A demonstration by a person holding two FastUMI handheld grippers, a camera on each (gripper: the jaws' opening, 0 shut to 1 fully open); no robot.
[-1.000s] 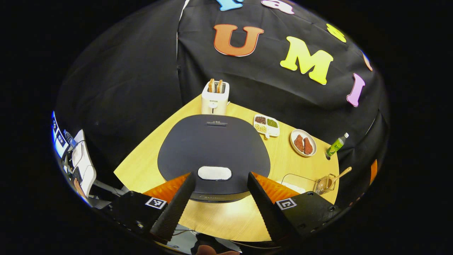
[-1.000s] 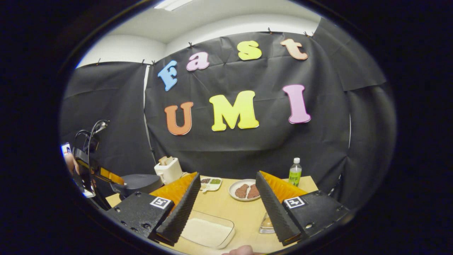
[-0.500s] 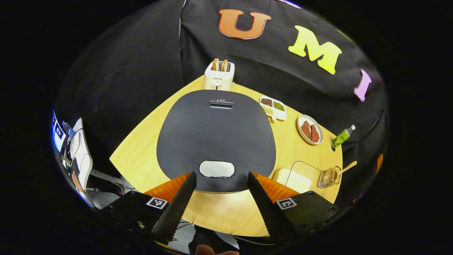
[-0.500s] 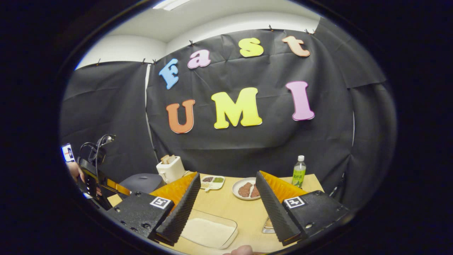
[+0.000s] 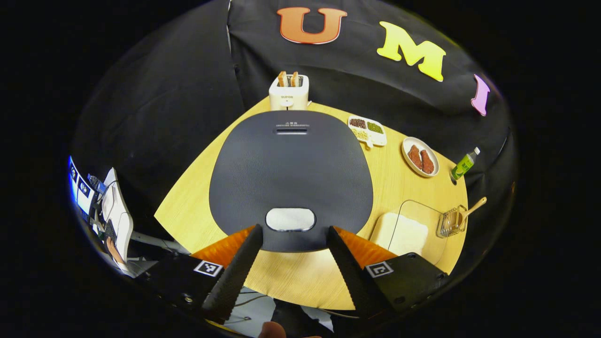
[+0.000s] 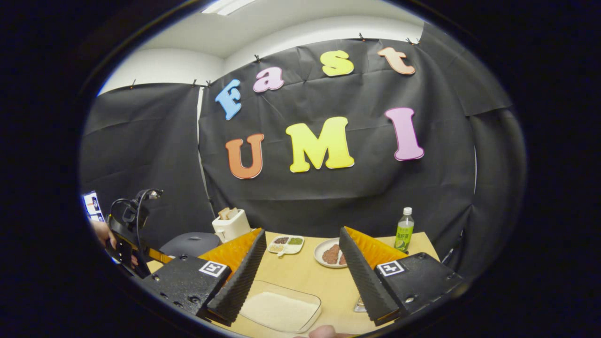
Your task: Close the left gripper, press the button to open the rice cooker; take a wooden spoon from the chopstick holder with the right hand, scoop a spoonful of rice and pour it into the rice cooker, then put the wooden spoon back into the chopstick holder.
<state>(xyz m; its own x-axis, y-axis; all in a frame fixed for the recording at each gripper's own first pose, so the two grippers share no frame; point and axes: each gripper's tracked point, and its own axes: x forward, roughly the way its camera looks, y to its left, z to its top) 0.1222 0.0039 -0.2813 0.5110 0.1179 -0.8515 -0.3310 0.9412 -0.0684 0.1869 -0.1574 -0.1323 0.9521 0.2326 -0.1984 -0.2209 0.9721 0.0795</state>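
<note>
The dark rice cooker sits shut in the middle of the table, with its pale oval button at the near edge of the lid. My left gripper hovers open above that button, one finger on each side of it. At the right, a clear dish of rice lies beside the chopstick holder, where the wooden spoon leans out. My right gripper is open and holds nothing above the rice dish. The holder's base peeks out beside its right finger.
A toaster with bread stands behind the cooker. A divided dish of beans, a plate of meat and a green bottle line the table's far right edge. A hand holds the left gripper at far left.
The left gripper has tilted further down over the cooker, so the lid looks larger and the button sits higher between the fingers. The right gripper drifted slightly left. Both stay open.
</note>
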